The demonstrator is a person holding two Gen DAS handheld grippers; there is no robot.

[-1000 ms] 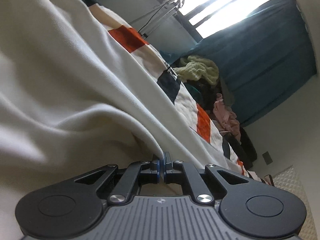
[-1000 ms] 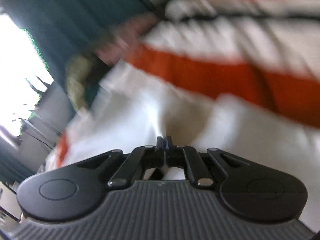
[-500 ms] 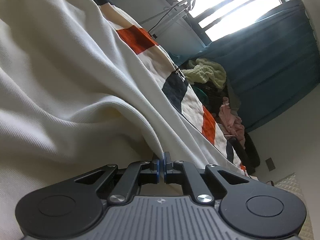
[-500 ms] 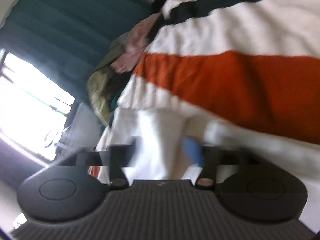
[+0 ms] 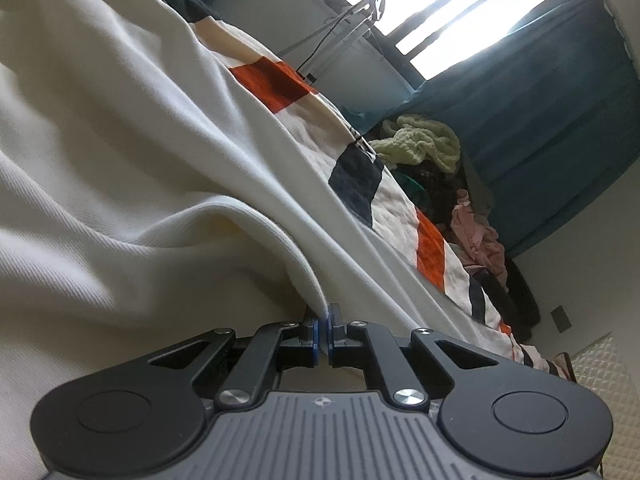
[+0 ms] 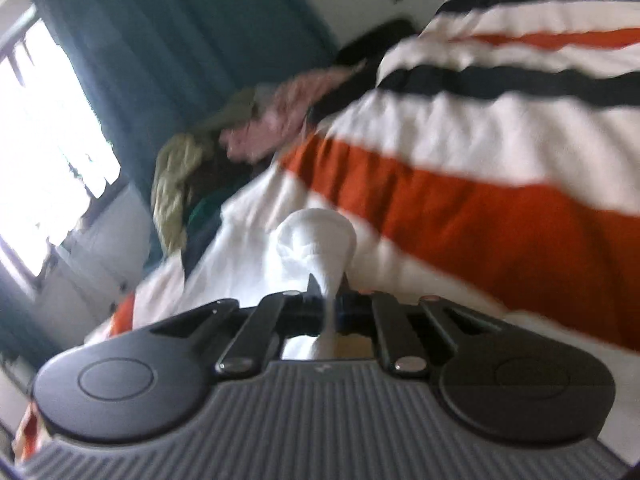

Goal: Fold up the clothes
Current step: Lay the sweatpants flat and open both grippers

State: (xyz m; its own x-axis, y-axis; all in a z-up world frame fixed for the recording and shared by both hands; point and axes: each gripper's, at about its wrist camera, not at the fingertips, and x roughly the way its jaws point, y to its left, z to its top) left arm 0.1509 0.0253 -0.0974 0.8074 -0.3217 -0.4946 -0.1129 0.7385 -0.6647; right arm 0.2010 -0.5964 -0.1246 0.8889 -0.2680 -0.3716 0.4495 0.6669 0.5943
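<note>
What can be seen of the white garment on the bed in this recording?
The white garment is off-white, finely ribbed knit, soft and unfolded, draped in long folds over a striped bedspread of white, orange and dark bands. Its hemmed edge runs down into the left hand-held gripper, which is shut on it. In the blurred right wrist view, a bunched white fold is pinched in the right hand-held gripper, whose jaws have just closed.

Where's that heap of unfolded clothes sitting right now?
The loose heap of yellow-green, pink and dark clothes lies at the far end of the orange, navy and white striped bedspread, right of centre in the left wrist view, against the teal curtain.
</note>
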